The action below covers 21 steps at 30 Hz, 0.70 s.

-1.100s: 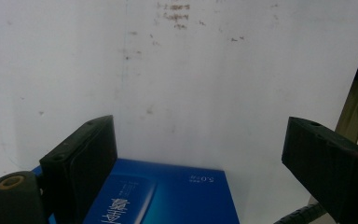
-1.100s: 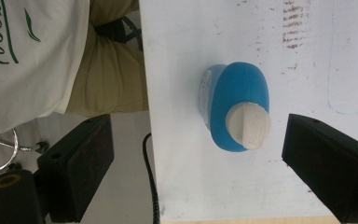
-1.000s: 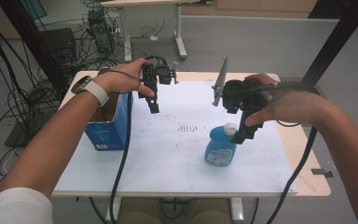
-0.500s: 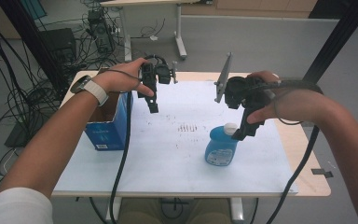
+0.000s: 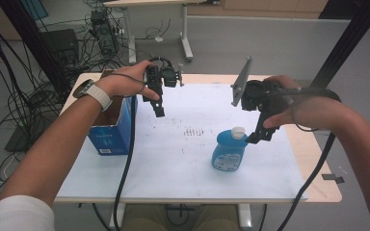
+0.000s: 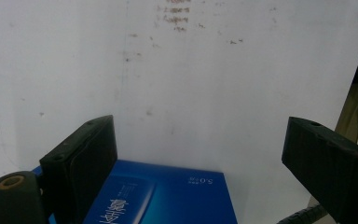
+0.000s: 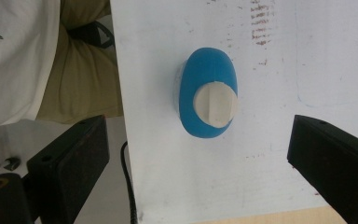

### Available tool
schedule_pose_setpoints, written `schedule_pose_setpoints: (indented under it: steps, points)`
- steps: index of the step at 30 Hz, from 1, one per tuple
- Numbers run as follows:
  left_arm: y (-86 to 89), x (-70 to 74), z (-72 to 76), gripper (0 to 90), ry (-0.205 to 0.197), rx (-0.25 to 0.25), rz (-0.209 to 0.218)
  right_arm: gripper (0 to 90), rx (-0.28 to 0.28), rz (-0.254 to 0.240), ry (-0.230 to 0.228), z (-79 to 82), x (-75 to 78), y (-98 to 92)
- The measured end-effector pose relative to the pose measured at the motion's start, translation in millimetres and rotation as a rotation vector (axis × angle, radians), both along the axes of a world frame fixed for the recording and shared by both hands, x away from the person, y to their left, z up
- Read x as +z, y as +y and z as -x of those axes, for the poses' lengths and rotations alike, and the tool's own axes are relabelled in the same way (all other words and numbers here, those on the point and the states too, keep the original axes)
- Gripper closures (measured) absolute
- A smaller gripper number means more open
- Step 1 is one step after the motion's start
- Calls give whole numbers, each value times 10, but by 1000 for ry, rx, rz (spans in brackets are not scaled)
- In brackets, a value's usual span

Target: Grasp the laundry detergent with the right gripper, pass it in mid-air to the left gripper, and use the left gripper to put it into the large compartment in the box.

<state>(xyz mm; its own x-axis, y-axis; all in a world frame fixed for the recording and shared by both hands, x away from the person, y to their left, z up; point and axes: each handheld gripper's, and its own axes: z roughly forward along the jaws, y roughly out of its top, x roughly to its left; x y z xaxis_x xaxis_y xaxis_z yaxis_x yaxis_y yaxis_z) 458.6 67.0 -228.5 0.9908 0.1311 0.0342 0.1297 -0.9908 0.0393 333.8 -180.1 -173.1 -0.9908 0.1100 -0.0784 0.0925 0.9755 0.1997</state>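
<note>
A blue bottle (image 5: 229, 153) with a white cap stands upright on the white mat, right of centre. My right gripper (image 5: 258, 137) hovers just right of its cap, pointing down. In the right gripper view the bottle (image 7: 208, 98) is seen from above, well below the right gripper (image 7: 198, 154). Its jaws have just been opening and hold nothing. A blue carton (image 5: 111, 131) stands at the table's left. My left gripper (image 5: 159, 109) hangs open to the right of it, above the mat. In the left gripper view the carton's top (image 6: 168, 196) lies beneath the wide-apart, unloaded left gripper (image 6: 200, 158).
The white mat (image 5: 173, 163) covers most of the wooden table (image 5: 320, 185). Cables trail from both grippers over the front edge. Behind the table stand another desk (image 5: 159, 19) and tangled cables on the floor; a black post (image 5: 347, 43) rises at the right.
My right gripper has drifted slightly to the right, away from the bottle's cap. The left hand and the bottle have stayed put.
</note>
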Motion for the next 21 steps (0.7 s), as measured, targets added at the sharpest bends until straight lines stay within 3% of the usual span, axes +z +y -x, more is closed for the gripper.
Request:
schedule_pose_setpoints:
  steps: [4, 21]
  points:
    - [10, 3, -3, 105, 2, 0, -1, 48, -2, -38, -7, -19, -39, -97]
    - [2, -22, 15, 105, -2, -2, 4, 48, -14, -94, 7, -57, -218, -286]
